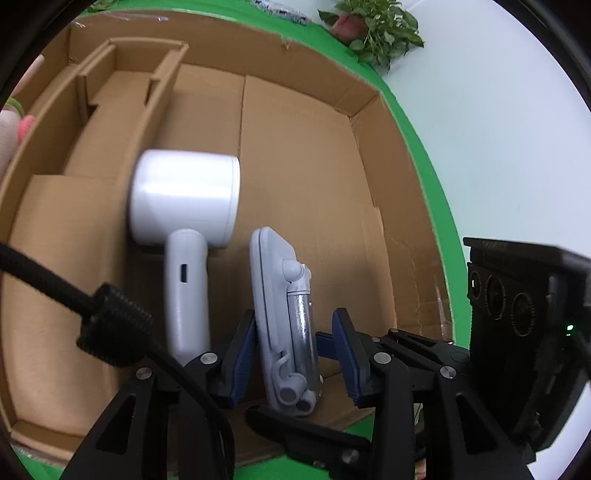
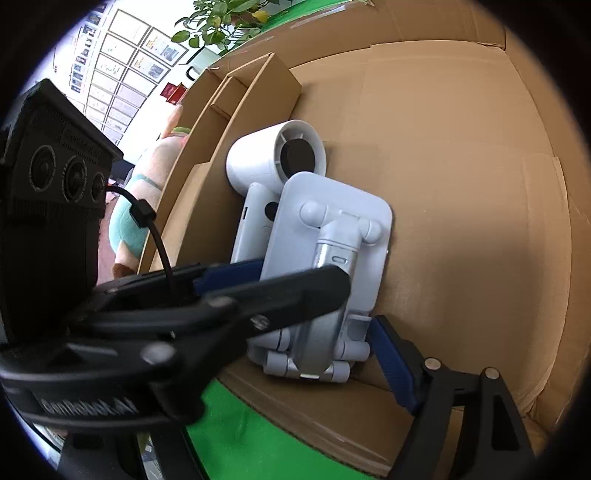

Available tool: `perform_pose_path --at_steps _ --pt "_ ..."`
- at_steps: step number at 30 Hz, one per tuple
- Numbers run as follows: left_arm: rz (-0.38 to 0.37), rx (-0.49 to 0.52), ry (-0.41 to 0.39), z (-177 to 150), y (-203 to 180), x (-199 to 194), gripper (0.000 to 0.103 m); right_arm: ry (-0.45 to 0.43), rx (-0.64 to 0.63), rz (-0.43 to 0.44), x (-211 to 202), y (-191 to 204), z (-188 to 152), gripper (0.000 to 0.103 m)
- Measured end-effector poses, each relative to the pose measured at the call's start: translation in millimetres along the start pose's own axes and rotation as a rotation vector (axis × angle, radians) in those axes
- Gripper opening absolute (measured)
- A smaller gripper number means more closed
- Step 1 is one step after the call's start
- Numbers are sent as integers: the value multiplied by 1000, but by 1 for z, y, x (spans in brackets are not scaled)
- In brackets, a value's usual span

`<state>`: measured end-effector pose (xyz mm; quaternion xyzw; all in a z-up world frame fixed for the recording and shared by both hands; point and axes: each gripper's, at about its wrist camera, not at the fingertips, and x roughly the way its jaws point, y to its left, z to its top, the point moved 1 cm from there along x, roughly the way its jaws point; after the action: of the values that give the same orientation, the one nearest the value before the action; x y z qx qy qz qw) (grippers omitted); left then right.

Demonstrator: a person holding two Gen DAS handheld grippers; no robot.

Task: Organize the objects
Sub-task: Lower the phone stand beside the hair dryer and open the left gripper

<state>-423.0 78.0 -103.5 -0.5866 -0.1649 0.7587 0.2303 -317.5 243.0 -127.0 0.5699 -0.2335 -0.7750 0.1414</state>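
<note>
A grey folded phone stand (image 1: 284, 325) stands on edge inside an open cardboard box (image 1: 303, 147), next to a white handheld fan (image 1: 184, 206). My left gripper (image 1: 295, 350) is open, its blue pads on either side of the stand; the left pad is close to it and the right pad stands apart. In the right wrist view the stand (image 2: 325, 236) leans against the fan (image 2: 273, 155). My right gripper (image 2: 317, 314) is open around the stand's lower end, with the left gripper's finger crossing in front.
A cardboard divider insert (image 1: 122, 92) sits at the box's far left. Green cloth (image 1: 424, 155) lies under the box. A potted plant (image 1: 376, 26) stands behind it. A plush toy (image 2: 144, 195) lies outside the box's left wall. The other gripper's camera block (image 1: 524, 325) is at right.
</note>
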Motion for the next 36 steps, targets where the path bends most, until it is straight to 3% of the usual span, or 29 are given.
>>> perform_pose_path --at_steps 3,6,11,15,19,24,30,36 --pt "10 16 -52 -2 4 -21 41 -14 -29 -34 -8 2 -4 79" --pt "47 43 -138 -5 6 -49 51 -33 -54 -64 -17 4 -7 79" --pt "96 92 -240 -13 12 -87 51 -78 -62 -115 -21 2 -5 79" --pt "188 94 -281 -18 34 -107 51 -63 -21 -166 -8 -4 12 76" --pt "254 70 -273 -16 56 -101 51 -79 -22 -226 -8 -6 18 63" --pt "245 58 -254 -21 67 -90 51 -66 -68 -256 1 5 17 56" --pt "246 19 -259 -22 62 -83 59 -63 -63 -256 5 8 16 55" --pt "270 35 -246 -20 58 -71 60 -57 -84 -254 13 15 23 52"
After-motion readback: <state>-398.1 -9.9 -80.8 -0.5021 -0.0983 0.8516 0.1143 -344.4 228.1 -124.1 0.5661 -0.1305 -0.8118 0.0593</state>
